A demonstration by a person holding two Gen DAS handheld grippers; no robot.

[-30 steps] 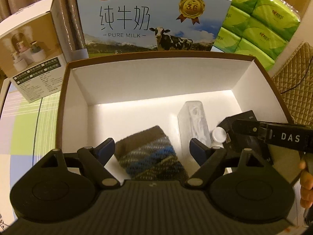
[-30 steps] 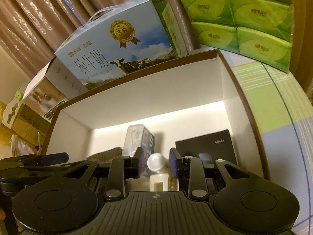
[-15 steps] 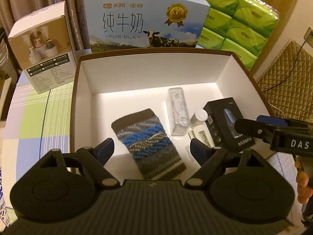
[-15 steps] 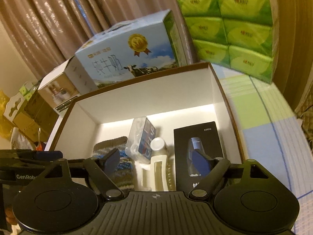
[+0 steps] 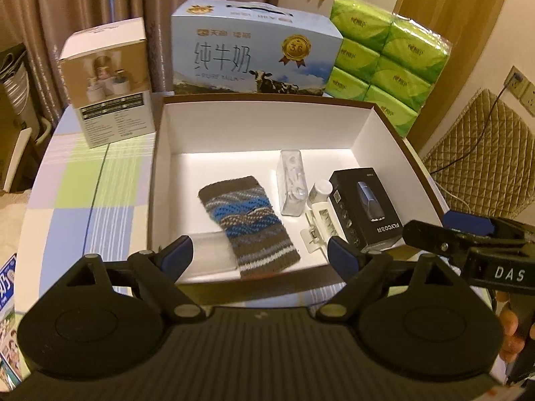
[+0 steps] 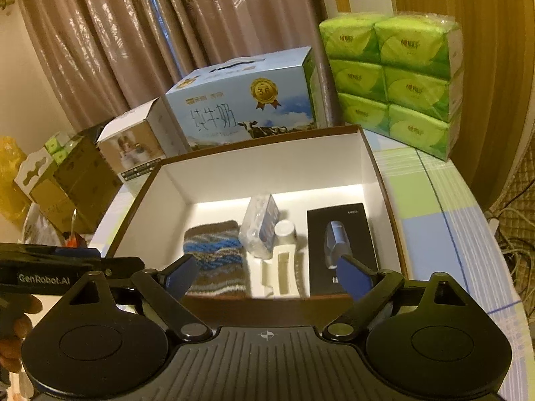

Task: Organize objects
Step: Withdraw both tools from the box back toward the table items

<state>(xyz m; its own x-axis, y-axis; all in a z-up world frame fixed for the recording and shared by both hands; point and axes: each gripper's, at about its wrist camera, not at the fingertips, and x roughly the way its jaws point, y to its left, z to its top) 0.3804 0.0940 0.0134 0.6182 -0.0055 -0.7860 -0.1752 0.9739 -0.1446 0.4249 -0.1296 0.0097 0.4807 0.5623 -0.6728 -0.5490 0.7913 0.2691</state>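
Note:
An open white box with a brown rim (image 5: 384, 113) (image 6: 371, 153) holds a striped knitted pouch (image 5: 247, 224) (image 6: 214, 254), a clear plastic case (image 5: 292, 180) (image 6: 259, 224), a small white-capped bottle (image 5: 319, 192) (image 6: 285, 232), a cream hair claw clip (image 5: 319, 225) (image 6: 281, 274) and a black product box (image 5: 366, 207) (image 6: 337, 244). My left gripper (image 5: 255, 254) is open and empty, above the box's near rim. My right gripper (image 6: 267, 275) is open and empty, above the near rim over the clip.
Behind the box stand a blue milk carton (image 5: 254, 53) (image 6: 244, 107), a small white carton (image 5: 110, 80) (image 6: 133, 143) and a green tissue pack (image 5: 384, 63) (image 6: 394, 77). A checked tablecloth (image 5: 83, 193) (image 6: 444, 217) covers the table. A quilted chair (image 5: 481, 153) stands right.
My right gripper opened and let go of the white-capped bottle beside the hair clip. Both grippers pulled back and up out of the box to its near rim.

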